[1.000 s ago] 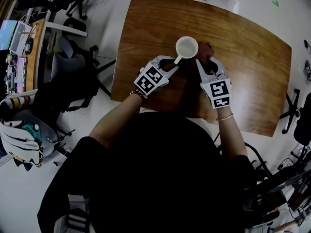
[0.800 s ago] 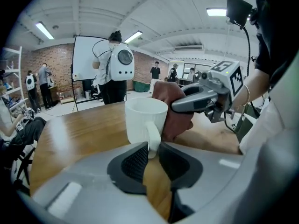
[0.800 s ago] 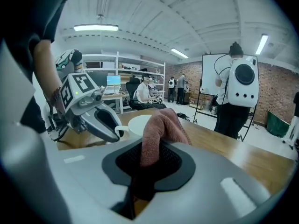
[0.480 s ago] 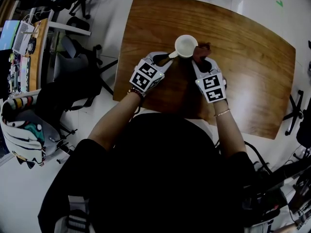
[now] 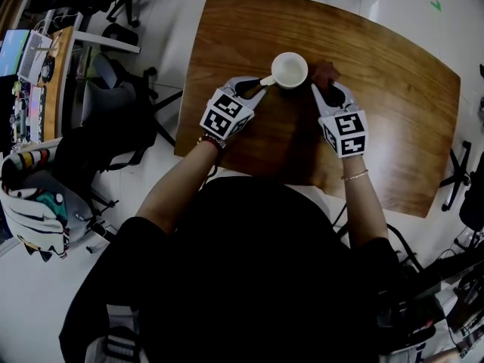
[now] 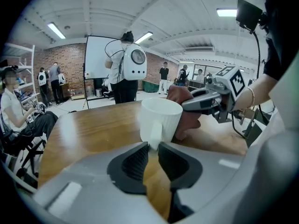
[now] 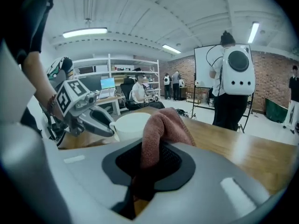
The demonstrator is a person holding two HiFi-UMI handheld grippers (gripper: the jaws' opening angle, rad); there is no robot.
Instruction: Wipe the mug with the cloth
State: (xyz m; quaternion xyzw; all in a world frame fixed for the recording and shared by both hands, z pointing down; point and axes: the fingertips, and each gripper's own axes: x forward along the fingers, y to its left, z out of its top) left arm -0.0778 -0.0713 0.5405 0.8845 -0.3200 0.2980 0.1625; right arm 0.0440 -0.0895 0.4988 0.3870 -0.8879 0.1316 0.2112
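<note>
On the wooden table point(image 5: 393, 112), pinched the white mug's point(image 5: 290, 70) handle from 8 o'clock in the left gripper's point(image 6: 153, 147) jaws and held the reddish cloth point(image 5: 326, 70), clamped in the right gripper point(image 7: 150, 160), at its 3 o'clock side.

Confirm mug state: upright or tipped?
Upright. The mug has its mouth facing up and its walls vertical; the left gripper holds its handle.

A brick wall point(image 6: 65, 59), whiteboard point(image 6: 96, 57), ceiling striplights point(image 6: 56, 30) (lit), white floor point(image 5: 170, 17).
</note>
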